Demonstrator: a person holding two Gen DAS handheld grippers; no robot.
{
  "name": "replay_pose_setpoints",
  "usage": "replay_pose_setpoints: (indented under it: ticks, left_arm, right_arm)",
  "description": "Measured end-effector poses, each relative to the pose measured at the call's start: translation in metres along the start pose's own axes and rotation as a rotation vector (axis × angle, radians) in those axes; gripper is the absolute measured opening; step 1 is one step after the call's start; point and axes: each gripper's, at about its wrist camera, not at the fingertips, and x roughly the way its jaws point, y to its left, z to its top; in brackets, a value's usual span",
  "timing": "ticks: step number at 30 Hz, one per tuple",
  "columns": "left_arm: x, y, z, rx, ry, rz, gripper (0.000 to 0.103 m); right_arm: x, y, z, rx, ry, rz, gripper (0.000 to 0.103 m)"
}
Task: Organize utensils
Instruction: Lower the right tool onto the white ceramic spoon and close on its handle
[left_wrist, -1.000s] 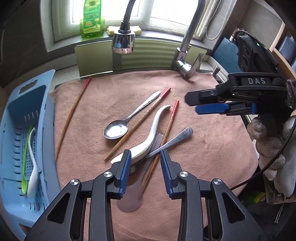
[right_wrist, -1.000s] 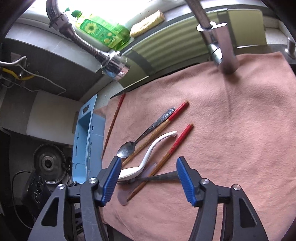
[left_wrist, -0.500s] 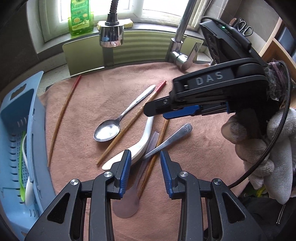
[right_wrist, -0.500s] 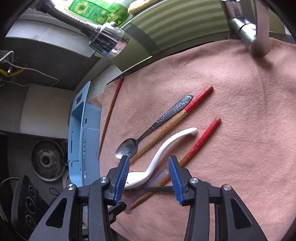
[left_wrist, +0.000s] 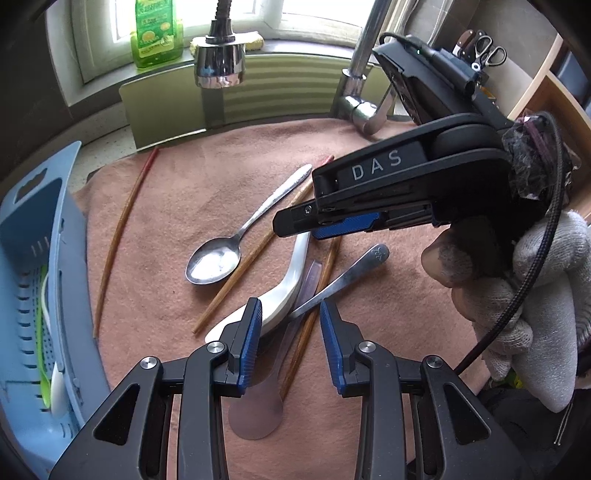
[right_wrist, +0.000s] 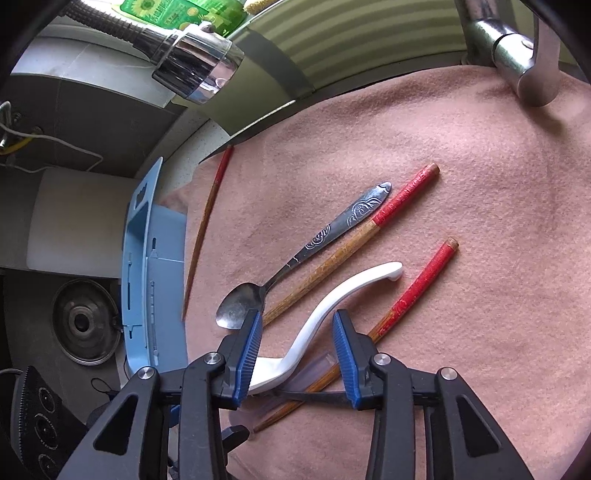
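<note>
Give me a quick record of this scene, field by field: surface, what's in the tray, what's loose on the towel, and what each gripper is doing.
surface: pink towel spread beside the faucet
tray: blue tray at the towel's left edge, holding a green spoon and a white spoon
loose utensils: white ladle spoon, patterned metal spoon, second metal spoon, clear spoon, three red-tipped chopsticks
left gripper: open, over the pile
right gripper: closing, straddling the white ladle spoon's handle, pads not yet touching

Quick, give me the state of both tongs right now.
Left tongs: open, holding nothing, poised over the white ceramic soup spoon.
Right tongs: closing around the white spoon's handle, pads not yet pressing it.
</note>
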Motion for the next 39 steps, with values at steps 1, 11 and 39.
replay_pose_setpoints:
  ticks: [1,11,39]
  left_arm:
    - [0.001,0.0,0.0,0.003,0.007,-0.004,0.031]
    - [0.005,-0.003,-0.002,0.02,0.021,-0.013,0.031]
    - [0.002,0.024,-0.013,-0.02,0.04,0.026,0.041]
  right_arm:
    - [0.001,0.0,0.0,0.001,0.001,0.0,0.036]
    - [0.007,0.002,0.003,-0.005,-0.003,-0.009,0.033]
    - [0.011,0.005,-0.001,-0.043,-0.025,-0.025,0.011]
